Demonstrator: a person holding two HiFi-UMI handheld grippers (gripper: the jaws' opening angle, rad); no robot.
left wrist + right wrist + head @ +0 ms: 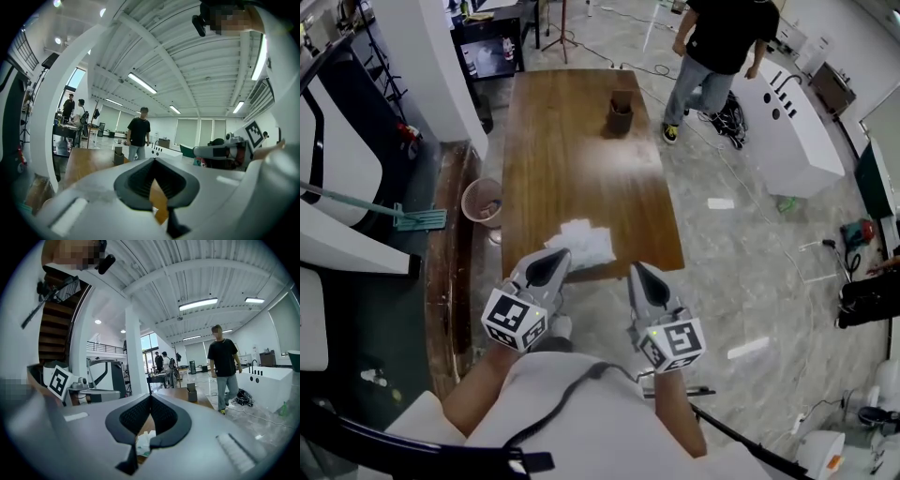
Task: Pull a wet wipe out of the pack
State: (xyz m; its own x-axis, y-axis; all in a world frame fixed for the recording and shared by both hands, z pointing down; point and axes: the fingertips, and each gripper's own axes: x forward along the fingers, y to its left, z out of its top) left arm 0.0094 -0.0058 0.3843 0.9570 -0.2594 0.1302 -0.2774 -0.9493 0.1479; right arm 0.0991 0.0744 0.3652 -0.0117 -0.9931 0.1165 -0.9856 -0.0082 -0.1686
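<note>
We find no words, brand names or numbers that we can read in any view. The only printed signs are the black-and-white square markers [514,322] on the cubes of the left gripper [558,255] and the right gripper [637,270], at the lower middle of the head view. They are block patterns, not letters. One such marker also shows at the right edge of the left gripper view and one at the left of the right gripper view. The white pack [581,242] on the table [572,141] is too small for us to make out any print.
</note>
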